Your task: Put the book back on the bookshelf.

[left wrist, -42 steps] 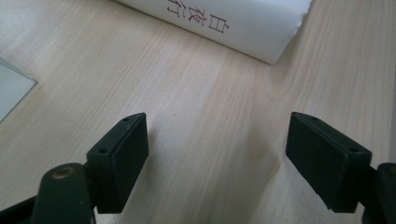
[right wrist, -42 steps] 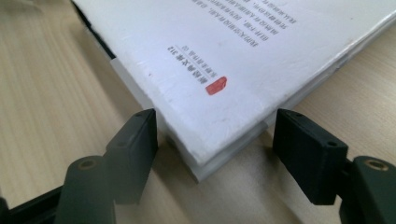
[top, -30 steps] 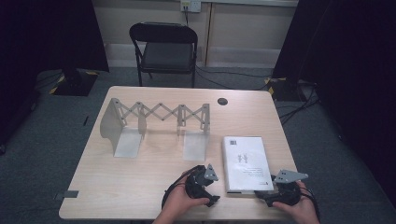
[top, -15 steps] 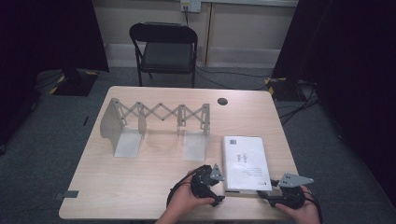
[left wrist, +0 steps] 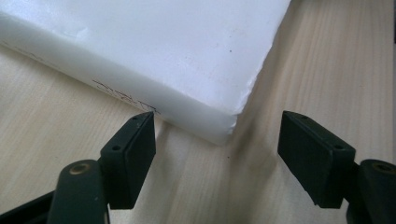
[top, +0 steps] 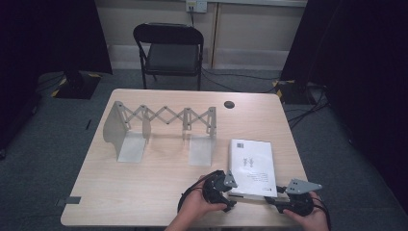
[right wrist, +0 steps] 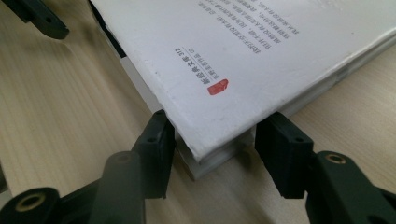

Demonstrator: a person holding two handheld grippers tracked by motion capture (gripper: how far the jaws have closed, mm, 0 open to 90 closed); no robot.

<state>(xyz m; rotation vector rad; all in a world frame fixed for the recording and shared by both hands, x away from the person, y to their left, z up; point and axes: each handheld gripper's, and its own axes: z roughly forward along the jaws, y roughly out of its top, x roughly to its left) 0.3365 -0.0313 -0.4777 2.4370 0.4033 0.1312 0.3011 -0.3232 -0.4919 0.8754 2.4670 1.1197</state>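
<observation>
Table: both tools open, astride book corners.

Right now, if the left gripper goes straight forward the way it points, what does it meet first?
Most likely the near corner of the white book. The left gripper is open, with that corner just ahead between its jaws, though the exact depth is unclear.

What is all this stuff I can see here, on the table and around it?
Table: one, pale wood, centre.
Book: one, white, table's near right, lying flat.
Expanding bookend rack: one, grey metal, table's far left, standing.
Round cap: one, dark, table's far edge.
Folding chair: one, black, beyond the table.
Left claw: one, black, open, at a near corner of the book.
Right claw: one, black, open, straddling the book's other near corner.
Hands: two, bottom edge.
</observation>
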